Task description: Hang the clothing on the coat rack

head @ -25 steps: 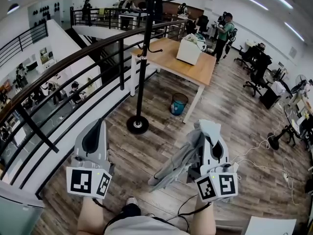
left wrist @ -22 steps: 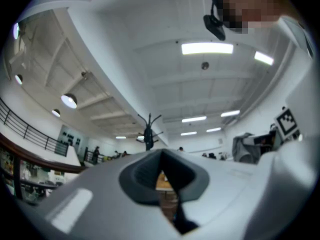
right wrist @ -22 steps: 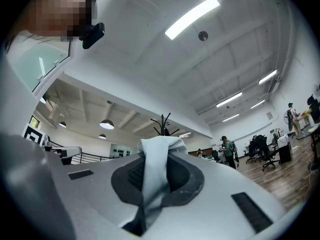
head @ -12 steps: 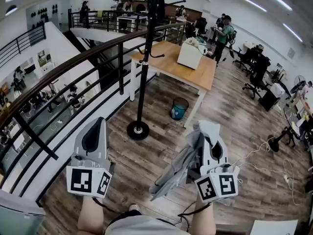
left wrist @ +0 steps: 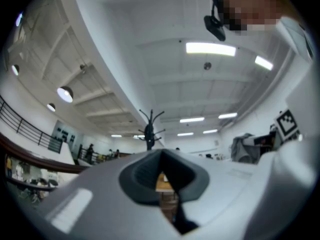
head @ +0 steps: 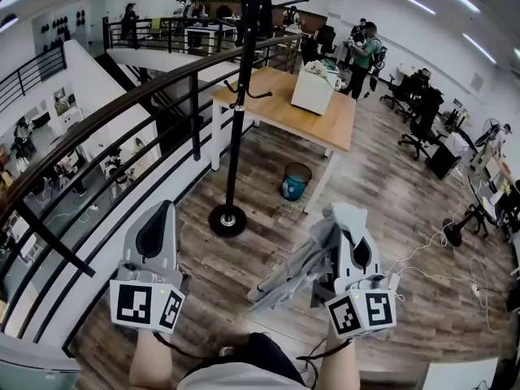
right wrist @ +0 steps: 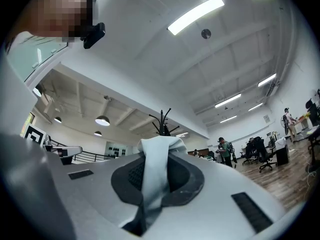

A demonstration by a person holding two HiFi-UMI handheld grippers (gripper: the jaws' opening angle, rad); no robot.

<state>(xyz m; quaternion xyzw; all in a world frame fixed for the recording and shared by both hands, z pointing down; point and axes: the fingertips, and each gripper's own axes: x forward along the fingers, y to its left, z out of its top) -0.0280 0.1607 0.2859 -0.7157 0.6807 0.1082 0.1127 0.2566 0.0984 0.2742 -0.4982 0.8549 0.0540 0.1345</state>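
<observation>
The black coat rack (head: 236,128) stands on a round base on the wood floor ahead, slightly left of centre, with hooks at its top; it also shows far off in the left gripper view (left wrist: 149,129) and the right gripper view (right wrist: 163,124). My right gripper (head: 345,214) is shut on a grey garment (head: 292,268), which bunches at the tips and hangs down to the left. Between the right gripper's (right wrist: 156,176) dark pads runs a fold of the garment (right wrist: 155,159). My left gripper (head: 166,208) is shut and holds nothing; its jaws (left wrist: 162,176) point toward the rack.
A curved black railing (head: 122,112) runs along the left over a lower floor. Behind the rack stand a wooden table (head: 284,108) with a white box (head: 313,84) and a blue bin (head: 296,179). Cables (head: 439,250) lie on the floor at right. People and office chairs fill the back.
Both grippers have moved forward, level, toward the coat rack, whose base now sits lower and nearer in the head view. The garment stays in the right gripper.
</observation>
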